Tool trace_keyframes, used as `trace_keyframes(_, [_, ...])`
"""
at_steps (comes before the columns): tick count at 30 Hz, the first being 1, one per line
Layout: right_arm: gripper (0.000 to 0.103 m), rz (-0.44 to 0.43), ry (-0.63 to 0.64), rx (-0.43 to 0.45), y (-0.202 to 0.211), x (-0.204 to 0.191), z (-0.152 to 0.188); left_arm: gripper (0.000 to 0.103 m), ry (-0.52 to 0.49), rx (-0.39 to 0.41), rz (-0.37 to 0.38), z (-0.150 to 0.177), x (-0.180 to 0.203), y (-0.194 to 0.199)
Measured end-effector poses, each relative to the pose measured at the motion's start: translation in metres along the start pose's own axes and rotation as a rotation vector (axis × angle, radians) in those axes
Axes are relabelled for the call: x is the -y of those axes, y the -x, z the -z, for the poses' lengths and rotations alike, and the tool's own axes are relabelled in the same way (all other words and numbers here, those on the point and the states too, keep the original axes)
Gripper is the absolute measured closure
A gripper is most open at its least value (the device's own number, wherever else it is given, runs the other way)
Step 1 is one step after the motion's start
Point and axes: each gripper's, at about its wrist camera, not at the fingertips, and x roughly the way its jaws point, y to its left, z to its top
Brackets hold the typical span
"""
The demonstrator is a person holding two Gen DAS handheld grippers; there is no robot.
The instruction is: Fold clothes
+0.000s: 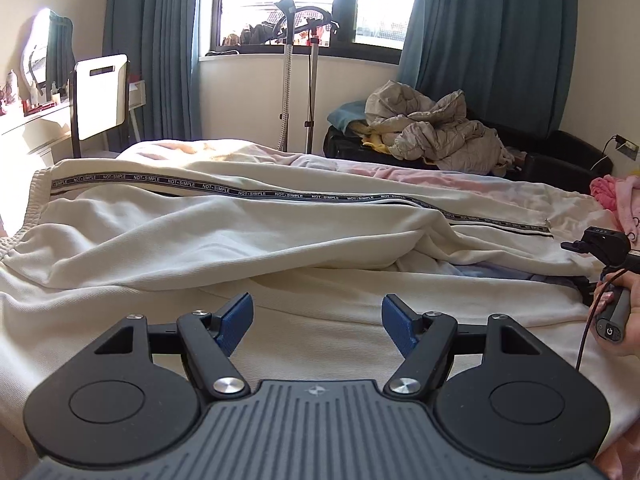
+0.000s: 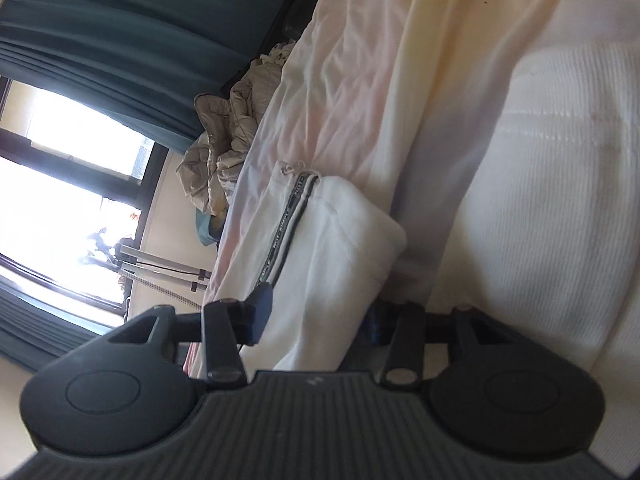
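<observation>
Cream ribbed cotton covers most of the bed [image 1: 248,152]: a pair of track trousers [image 1: 224,220] lies stretched across it, waistband towards the left side, legs running off to the right, a dark stripe [image 1: 280,194] printed with "NOT-SIMPLE" along the upper leg. The left tongs [image 1: 318,322] hover low over the nearer leg, blue pads spread wide apart with nothing between them; the fabric lies just under and ahead of them. The waistband sits well off to their left.

At the right edge of that view a hand grips the handle of the right tongs [image 1: 600,246] down by the leg ends. From its own camera, turned on its side, the right tongs [image 2: 320,316] straddle the folded hem end of one trouser leg [image 2: 340,248]. The cloth fills the gap. One blue pad [image 2: 262,312] touches the striped edge, but the other finger is mostly hidden behind the fabric, and I cannot tell whether they pinch it or merely sit around it.

Beyond the bed, a crumpled beige quilt [image 1: 436,128] is heaped on a dark bench under teal curtains [image 1: 484,32].
</observation>
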Motion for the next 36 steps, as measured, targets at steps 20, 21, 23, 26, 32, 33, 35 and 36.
trace_keyframes(20, [0.097, 0.053, 0.225, 0.151, -0.009, -0.015, 0.014, 0.028, -0.007, 0.058, -0.012, 0.004, 0.001, 0.017])
trace_keyframes(21, [0.097, 0.055, 0.232, 0.168, -0.008, -0.017, 0.013, 0.028, -0.007, 0.065, -0.016, 0.004, 0.0, 0.018])
trace_keyframes(23, [0.099, 0.058, 0.246, 0.21, -0.006, -0.017, 0.008, 0.028, -0.008, 0.078, -0.024, 0.004, -0.001, 0.02])
trace_keyframes(26, [0.1, 0.055, 0.257, 0.275, 0.0, -0.015, -0.005, 0.028, -0.007, 0.094, -0.013, 0.003, -0.002, 0.022])
trace_keyframes(32, [0.1, 0.055, 0.291, 0.373, 0.011, -0.02, -0.023, 0.027, 0.035, 0.052, 0.039, 0.004, -0.01, 0.015])
trace_keyframes(33, [0.1, 0.059, 0.303, 0.392, 0.012, -0.022, -0.027, 0.027, 0.034, 0.046, 0.036, 0.004, -0.012, 0.013])
trace_keyframes(35, [0.1, 0.095, 0.309, 0.417, 0.016, -0.016, -0.031, 0.027, 0.033, 0.035, 0.029, 0.005, -0.015, 0.01])
trace_keyframes(36, [0.1, 0.128, 0.301, 0.417, 0.016, -0.01, -0.032, 0.027, 0.032, 0.03, 0.025, 0.005, -0.016, 0.008])
